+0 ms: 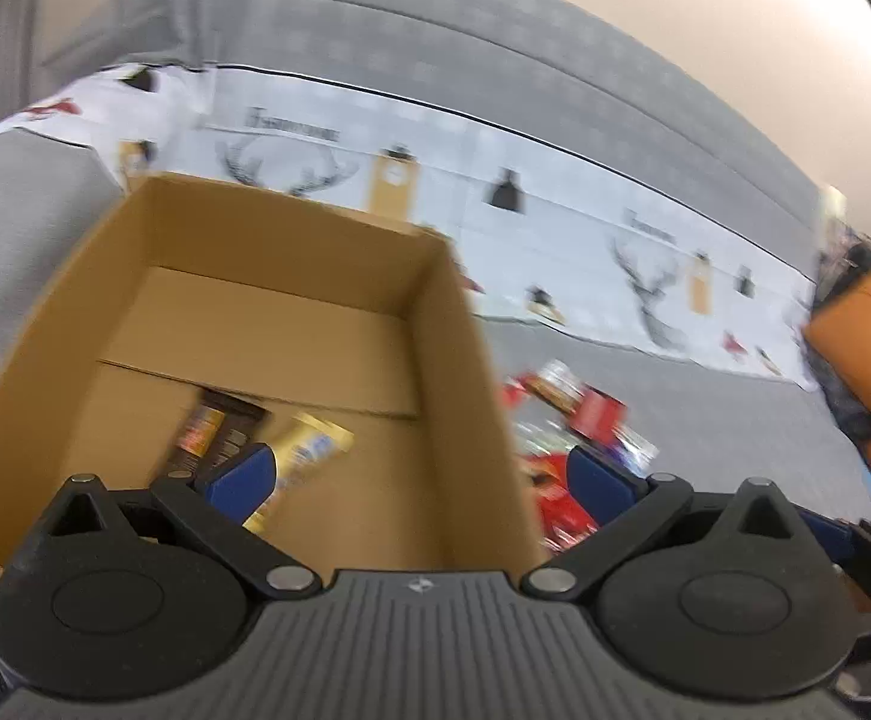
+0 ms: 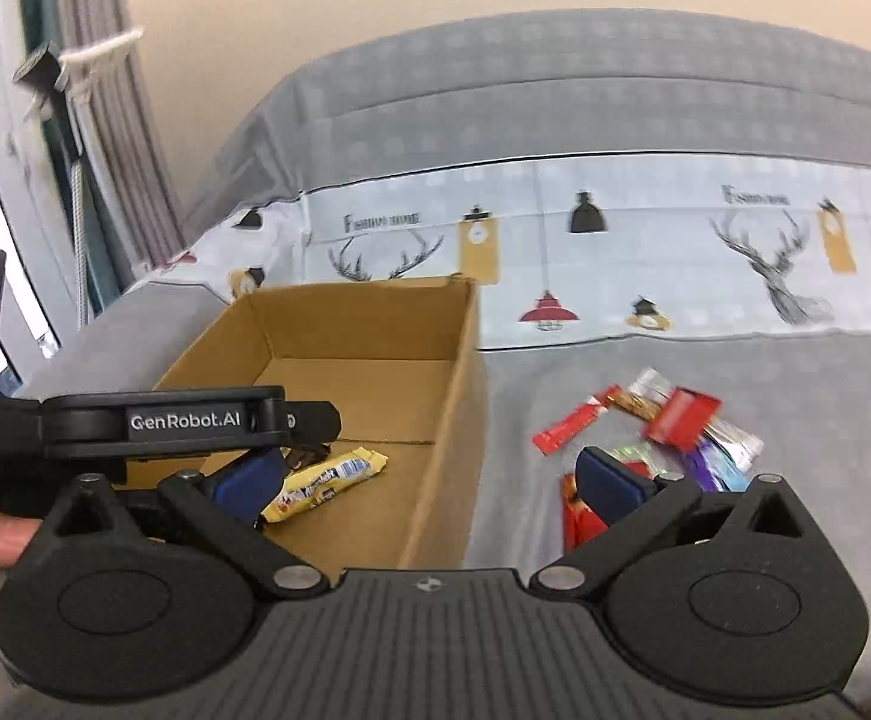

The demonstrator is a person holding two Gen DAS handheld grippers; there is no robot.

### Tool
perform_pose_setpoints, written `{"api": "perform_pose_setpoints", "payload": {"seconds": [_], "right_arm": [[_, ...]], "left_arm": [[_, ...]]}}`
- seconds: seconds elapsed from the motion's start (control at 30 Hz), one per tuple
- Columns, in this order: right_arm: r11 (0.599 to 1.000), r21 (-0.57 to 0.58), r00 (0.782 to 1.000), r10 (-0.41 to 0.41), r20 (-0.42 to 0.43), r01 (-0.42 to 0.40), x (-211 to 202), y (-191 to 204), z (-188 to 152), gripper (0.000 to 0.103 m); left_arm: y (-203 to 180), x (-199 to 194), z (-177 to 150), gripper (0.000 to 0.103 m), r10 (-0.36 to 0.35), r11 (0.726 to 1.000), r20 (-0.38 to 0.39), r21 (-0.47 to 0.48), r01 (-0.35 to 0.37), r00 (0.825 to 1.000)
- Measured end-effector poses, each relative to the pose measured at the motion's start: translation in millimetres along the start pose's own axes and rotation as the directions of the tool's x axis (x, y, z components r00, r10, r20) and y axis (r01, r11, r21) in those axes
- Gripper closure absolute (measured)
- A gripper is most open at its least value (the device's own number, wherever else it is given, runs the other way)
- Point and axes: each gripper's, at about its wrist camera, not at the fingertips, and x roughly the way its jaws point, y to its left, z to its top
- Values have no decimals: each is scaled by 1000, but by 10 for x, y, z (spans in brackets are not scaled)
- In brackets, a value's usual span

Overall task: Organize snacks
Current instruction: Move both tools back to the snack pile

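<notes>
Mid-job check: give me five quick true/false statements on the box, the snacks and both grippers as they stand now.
1. The brown cardboard box already holds a yellow snack wrapper. True.
2. The left gripper grips a snack. False: its jaws are wide open and empty.
3. The loose pile of red and mixed snack packets lies outside the box on the grey bedspread. True.
4. The right gripper is shut. False: it is open.
5. The box is empty. False: a dark brown packet is inside too.

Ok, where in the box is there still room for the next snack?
The far half of the box floor is bare, up to the back wall, and so is the strip along its right wall. The near left is crowded: the yellow bar and the dark bar lie there. Right of the box, the snack pile covers the bedspread.
</notes>
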Motion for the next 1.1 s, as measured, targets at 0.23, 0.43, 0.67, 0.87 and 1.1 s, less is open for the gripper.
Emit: {"api": "perform_pose_setpoints", "payload": {"seconds": [0.23,0.43,0.67,0.87,1.1], "right_arm": [[995,28,995,-100,-6,100,-259,-468,-300,9],[989,79,991,-129,27,127,-253,-1142,-534,17],[962,187,980,-198,-35,201,-48,-1833,-641,56],[961,195,979,-183,-87,197,320,-2021,-589,55],[977,147,977,-125,-173,151,891,-2150,-472,53]], "left_arm": [[-620,186,-191,0,-20,994,-108,108,32,994],[-1088,549,-410,44,-84,983,-165,146,109,983],[-1404,1377,-581,44,-76,979,-238,165,118,968],[-1258,2144,-543,19,-3,997,-304,77,28,953],[-1133,2508,-550,0,45,997,-305,69,-25,951]]}}
